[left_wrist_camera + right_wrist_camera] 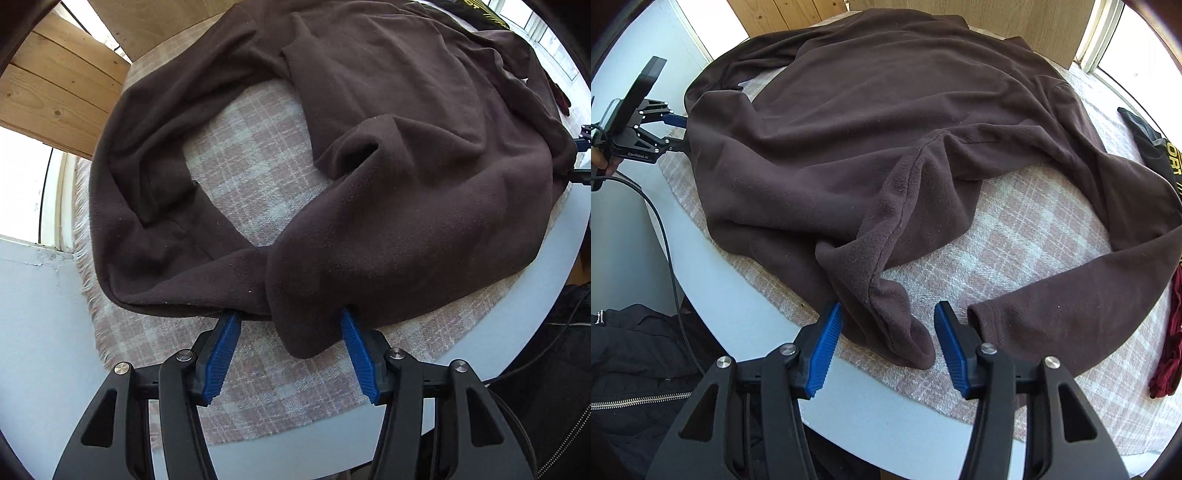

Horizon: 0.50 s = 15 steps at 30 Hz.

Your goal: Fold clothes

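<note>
One brown fleece [886, 147], two claws [888, 321]

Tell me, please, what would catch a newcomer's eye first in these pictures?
A big brown fleece sprawls rumpled over a checked cloth on the white table. Each gripper's blue fingers straddle its near hem: left gripper, right gripper. A dark red garment lies at the right edge.

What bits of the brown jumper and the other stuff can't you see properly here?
- Black garment, right wrist view: cut off by the picture's edge; its yellow lettering is unreadable.
- Dark red cloth, right wrist view: partly cut off at the edge; kind unclear.
- Left gripper fingertips, left wrist view: hidden under the brown sweater hem.
</note>
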### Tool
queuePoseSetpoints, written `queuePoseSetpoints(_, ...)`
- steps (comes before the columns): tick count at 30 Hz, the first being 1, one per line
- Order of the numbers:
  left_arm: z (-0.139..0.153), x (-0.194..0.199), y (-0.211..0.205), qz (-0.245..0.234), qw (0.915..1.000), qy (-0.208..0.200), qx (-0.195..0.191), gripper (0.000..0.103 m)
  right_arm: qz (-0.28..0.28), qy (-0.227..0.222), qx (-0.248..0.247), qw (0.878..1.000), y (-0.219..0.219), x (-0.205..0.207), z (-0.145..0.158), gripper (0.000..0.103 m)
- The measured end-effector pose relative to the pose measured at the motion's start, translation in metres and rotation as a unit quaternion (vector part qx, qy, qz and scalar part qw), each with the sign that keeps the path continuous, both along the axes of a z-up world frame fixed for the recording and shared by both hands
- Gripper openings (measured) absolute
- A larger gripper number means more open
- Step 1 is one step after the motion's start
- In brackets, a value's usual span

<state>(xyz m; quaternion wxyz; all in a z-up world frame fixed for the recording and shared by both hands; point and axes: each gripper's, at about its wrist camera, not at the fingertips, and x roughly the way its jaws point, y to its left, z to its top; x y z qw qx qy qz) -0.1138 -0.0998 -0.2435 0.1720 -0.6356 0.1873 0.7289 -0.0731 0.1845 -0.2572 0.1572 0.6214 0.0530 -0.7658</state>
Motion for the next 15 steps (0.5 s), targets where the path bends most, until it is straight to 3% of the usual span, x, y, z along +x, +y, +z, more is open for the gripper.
queuePoseSetpoints(1, -0.002, -0.001, 0.002, -0.001, 0.9999, -0.008, 0.008, 0.029, -0.001, -0.006, -0.002, 1.0, -0.001, -0.001, -0.003, 0.049)
queuePoseSetpoints(2, -0.001, 0.001, 0.004, -0.007, 0.9999, -0.01, 0.009, 0.025, -0.005, -0.01, -0.004, 1.0, 0.0, -0.001, -0.004, 0.032)
queuePoseSetpoints(4, 0.002, 0.003, 0.009, -0.02, 0.9997, -0.013, 0.01, 0.01, -0.012, -0.016, -0.006, 1.0, 0.002, -0.001, -0.004, 0.011)
queuePoseSetpoints(10, 0.025, 0.023, 0.022, -0.043, 0.9988, -0.014, 0.018, 0.007, -0.03, -0.033, 0.003, 0.999, -0.005, 0.009, 0.014, 0.008)
queuePoseSetpoints(15, 0.068, 0.046, 0.03, -0.06, 0.9967, -0.01, 0.054, 0.007, -0.058, -0.046, -0.088, 0.993, 0.008, 0.027, 0.059, 0.008)
